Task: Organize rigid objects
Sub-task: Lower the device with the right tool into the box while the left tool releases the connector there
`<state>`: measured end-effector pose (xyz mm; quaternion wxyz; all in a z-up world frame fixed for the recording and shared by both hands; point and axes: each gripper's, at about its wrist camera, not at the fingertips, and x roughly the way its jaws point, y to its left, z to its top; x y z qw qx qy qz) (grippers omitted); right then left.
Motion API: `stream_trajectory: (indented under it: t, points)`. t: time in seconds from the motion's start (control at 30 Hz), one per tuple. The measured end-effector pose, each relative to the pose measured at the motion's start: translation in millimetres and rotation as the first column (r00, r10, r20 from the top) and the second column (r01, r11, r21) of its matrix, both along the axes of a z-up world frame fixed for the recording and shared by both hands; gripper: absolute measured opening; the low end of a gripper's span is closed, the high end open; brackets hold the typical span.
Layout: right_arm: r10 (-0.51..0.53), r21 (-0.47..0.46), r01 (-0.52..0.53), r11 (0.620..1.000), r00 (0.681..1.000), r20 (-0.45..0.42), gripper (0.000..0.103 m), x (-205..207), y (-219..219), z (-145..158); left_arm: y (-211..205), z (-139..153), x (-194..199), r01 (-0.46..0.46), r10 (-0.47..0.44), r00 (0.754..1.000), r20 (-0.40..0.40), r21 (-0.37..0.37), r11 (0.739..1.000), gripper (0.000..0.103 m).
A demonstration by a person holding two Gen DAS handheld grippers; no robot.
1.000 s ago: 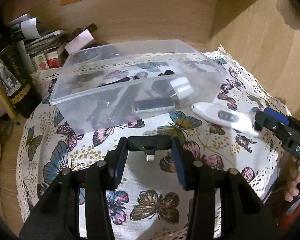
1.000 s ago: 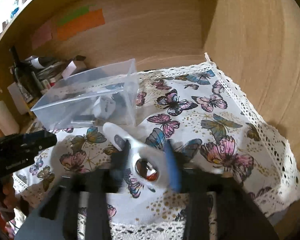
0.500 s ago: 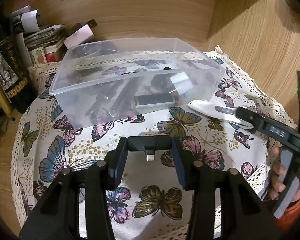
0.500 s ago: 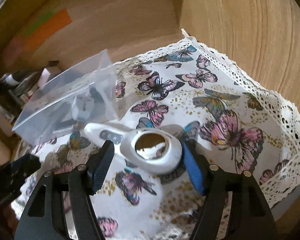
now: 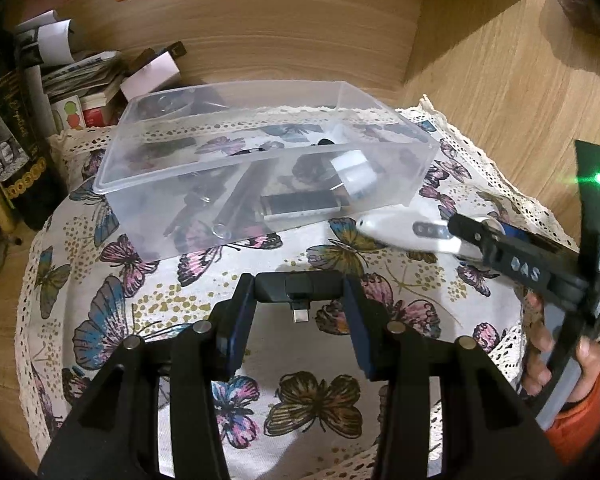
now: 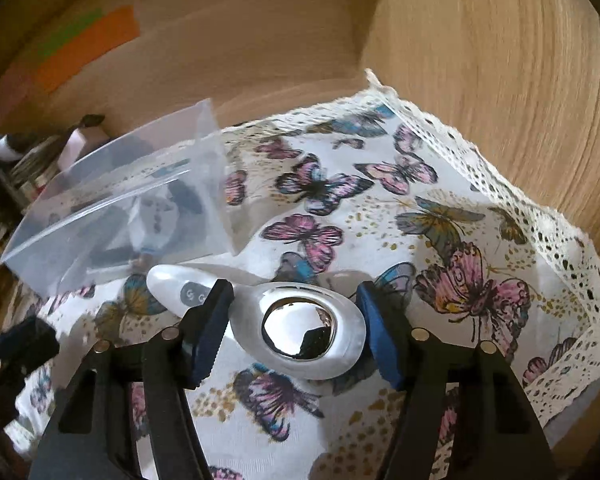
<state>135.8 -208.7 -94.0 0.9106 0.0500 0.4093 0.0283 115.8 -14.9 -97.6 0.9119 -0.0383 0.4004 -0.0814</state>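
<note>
My left gripper (image 5: 299, 298) is shut on a small black adapter (image 5: 300, 285) whose plug points down toward the butterfly cloth (image 5: 148, 308). It hangs in front of a clear plastic box (image 5: 260, 160) that holds several dark gadgets and a white plug. A white handheld device (image 6: 256, 300) with a shiny metal disc lies on the cloth beside the box (image 6: 112, 200). My right gripper (image 6: 293, 300) straddles its round head. Its jaws are closing, the blue pads nearly against the device's sides. From the left wrist the device (image 5: 404, 232) shows with the right gripper (image 5: 472, 236) over its far end.
Bottles, papers and small boxes (image 5: 40, 128) crowd the left of the table. Wooden walls (image 6: 500, 100) close in behind and to the right. The cloth's lace edge (image 6: 560, 220) hangs at the right. A person's hand (image 5: 560, 368) holds the right gripper's handle.
The right gripper has moved further over the white device's head, and its pads have come in from a wider gap. The left gripper keeps still with the adapter in it.
</note>
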Motion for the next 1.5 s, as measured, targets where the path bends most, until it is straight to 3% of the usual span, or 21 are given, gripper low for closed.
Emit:
stream_trajectory:
  t: [0.17, 0.53, 0.63, 0.93, 1.13, 1.37, 1.5]
  points:
    - [0.096, -0.018, -0.095, 0.995, 0.995, 0.028, 0.06, -12, 19, 7, 8, 6, -3, -0.028, 0.028, 1.0, 0.011, -0.005, 1.0, 0.043]
    - [0.188, 0.056, -0.194, 0.979, 0.977, 0.103, 0.06, -18, 29, 43, 21, 32, -4, -0.082, 0.082, 0.994, 0.075, 0.005, 0.997, 0.043]
    - [0.196, 0.077, -0.207, 0.975, 0.972, 0.13, 0.06, -13, 27, 55, 25, 40, 0, -0.097, 0.096, 0.991, 0.094, 0.001, 0.995, 0.043]
    - [0.207, 0.017, -0.216, 0.976, 0.953, 0.22, 0.06, 26, 36, 86, 47, 52, 27, -0.139, 0.139, 0.984, 0.108, -0.011, 0.99, 0.043]
    - [0.261, -0.006, -0.265, 0.964, 0.945, 0.198, 0.06, 65, 57, 81, 50, 48, 56, -0.143, 0.141, 0.986, 0.084, 0.023, 0.989, 0.043]
    - [0.304, -0.025, -0.303, 0.953, 0.945, 0.119, 0.06, 103, 80, 58, 52, 25, 92, -0.123, 0.123, 0.992, -0.009, 0.024, 0.992, 0.043]
    - [0.329, -0.043, -0.326, 0.944, 0.941, 0.081, 0.06, 115, 92, 47, 51, 20, 98, -0.117, 0.117, 0.993, -0.012, 0.033, 0.993, 0.043]
